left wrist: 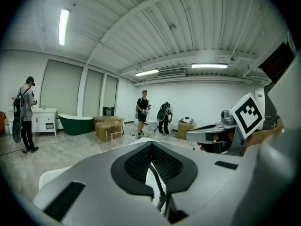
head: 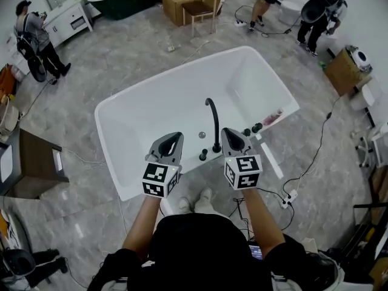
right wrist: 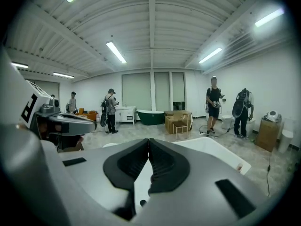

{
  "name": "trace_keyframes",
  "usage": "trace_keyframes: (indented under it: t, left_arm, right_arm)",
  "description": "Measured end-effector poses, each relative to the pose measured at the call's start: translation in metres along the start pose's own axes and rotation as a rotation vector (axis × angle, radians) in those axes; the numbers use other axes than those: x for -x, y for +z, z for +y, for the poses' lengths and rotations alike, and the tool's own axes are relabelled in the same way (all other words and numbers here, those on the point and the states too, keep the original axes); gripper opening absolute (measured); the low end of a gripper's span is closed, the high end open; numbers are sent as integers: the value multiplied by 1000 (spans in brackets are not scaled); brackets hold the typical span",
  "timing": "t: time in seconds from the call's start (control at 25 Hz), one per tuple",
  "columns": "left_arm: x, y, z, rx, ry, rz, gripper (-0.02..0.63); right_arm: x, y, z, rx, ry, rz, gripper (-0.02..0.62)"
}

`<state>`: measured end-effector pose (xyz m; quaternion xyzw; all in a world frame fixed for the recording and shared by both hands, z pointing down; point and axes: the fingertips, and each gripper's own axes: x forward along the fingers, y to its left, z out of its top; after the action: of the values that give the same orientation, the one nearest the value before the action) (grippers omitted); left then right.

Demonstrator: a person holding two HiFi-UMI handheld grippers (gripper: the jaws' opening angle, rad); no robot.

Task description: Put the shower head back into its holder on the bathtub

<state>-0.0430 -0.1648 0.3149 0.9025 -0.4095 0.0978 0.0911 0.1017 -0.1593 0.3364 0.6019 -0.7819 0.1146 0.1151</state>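
The white bathtub (head: 182, 71) lies below me with a tall black curved faucet (head: 212, 117) on its near rim. Small black fittings (head: 251, 129) stand on the rim beside the faucet; I cannot pick out the shower head or its holder among them. My left gripper (head: 173, 137) hovers over the near rim left of the faucet, shut and empty. My right gripper (head: 233, 132) hovers just right of the faucet, also shut with nothing in it. In the left gripper view the jaw tips of the left gripper (left wrist: 150, 145) meet, with the faucet (left wrist: 157, 180) seen below them. The right gripper (right wrist: 148, 142) shows the same above the bathtub (right wrist: 216, 152).
Cables and a power strip (head: 290, 196) lie on the floor right of the tub. A brown cabinet (head: 36, 162) stands at left, and cardboard boxes with a chair (head: 194, 2) behind the tub. Several people stand around the room, one at far left (head: 36, 38).
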Motion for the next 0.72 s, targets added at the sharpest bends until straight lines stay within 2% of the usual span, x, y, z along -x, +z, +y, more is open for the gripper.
trace_keyframes:
  t: [0.28, 0.72]
  left_arm:
    - [15, 39, -1, -44, -12, -60, 14]
    - [22, 78, 13, -124, -3, -127, 14]
  right_arm:
    - [20, 51, 3, -8, -23, -115, 23]
    - [26, 88, 11, 4, -24, -190, 24]
